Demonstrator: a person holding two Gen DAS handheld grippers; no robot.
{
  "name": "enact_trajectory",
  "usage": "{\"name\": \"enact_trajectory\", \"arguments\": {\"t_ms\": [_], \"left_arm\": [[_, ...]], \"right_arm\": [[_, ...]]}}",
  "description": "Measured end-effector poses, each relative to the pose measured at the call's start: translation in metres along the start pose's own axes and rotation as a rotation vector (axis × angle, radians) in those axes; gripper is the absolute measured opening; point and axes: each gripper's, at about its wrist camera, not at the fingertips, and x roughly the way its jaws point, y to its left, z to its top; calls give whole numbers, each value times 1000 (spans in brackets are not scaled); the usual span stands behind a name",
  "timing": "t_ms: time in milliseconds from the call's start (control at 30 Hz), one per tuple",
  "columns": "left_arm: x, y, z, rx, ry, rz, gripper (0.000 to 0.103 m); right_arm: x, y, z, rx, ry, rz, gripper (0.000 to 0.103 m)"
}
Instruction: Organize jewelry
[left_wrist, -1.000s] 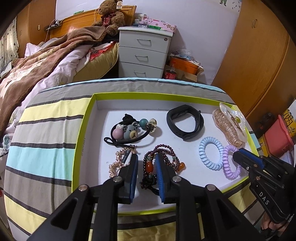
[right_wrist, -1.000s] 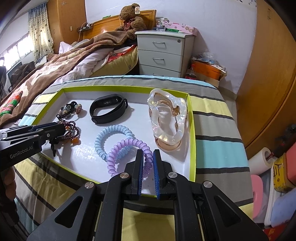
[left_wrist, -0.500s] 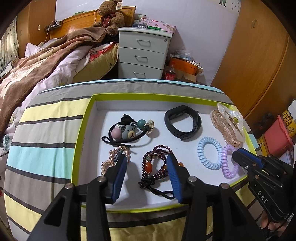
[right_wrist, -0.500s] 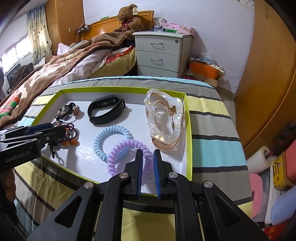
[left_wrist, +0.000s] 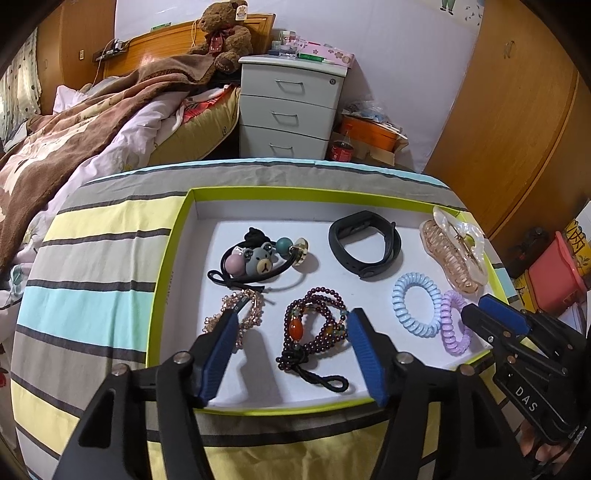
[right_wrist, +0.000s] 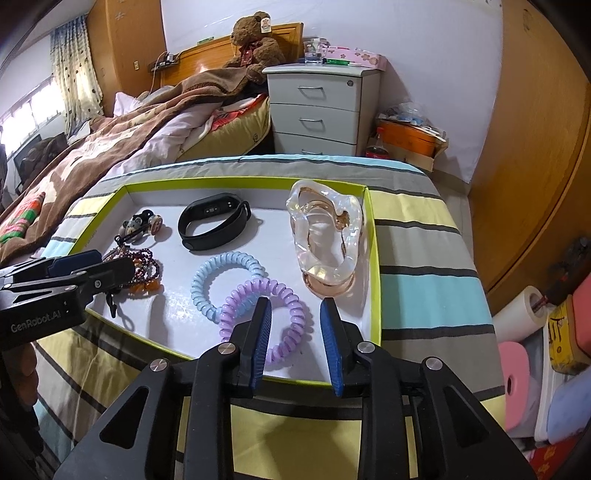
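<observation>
Only the left wrist view shows the pink bead bracelet (left_wrist: 236, 314) clearly — both grippers' jaws have just been opening, nothing clamped.

Dark beaded bracelet (left_wrist: 314, 325) and purple coil tie (right_wrist: 264, 317) — loose in tray (left_wrist: 177, 266).

Tray (left_wrist: 177, 236): matt white card, green rim. Claw clip (right_wrist: 325, 236): glossy clear plastic. Band (left_wrist: 364, 243): matt black rubber. Cloth (left_wrist: 92, 258): striped woven
</observation>
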Motion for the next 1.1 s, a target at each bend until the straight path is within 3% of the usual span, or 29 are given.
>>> {"name": "enact_trajectory", "arguments": {"t_ms": [333, 400, 433, 467, 700, 1100], "left_arm": [[-16, -1, -5, -24, -47, 59, 75], [-23, -2, -7, -25, -63, 82, 75], [-26, -3, -8, -23, -75, 91, 75], [-32, -3, -10, -24, -90, 100, 75], [-57, -5, -20, -16, -158, 130, 76], [-87, -14, -49, 2, -200, 145, 76]], "right_arm": [[-10, -5, -3, 32, -17, 14, 30], [-13, -6, -3, 41, -25, 12, 40], [-17, -8, -4, 50, -35, 16, 50], [-20, -9, -5, 56, -43, 18, 51], [-40, -9, -10, 78, -87, 31, 51], [-79, -1, -27, 102, -165, 68, 52]]}}
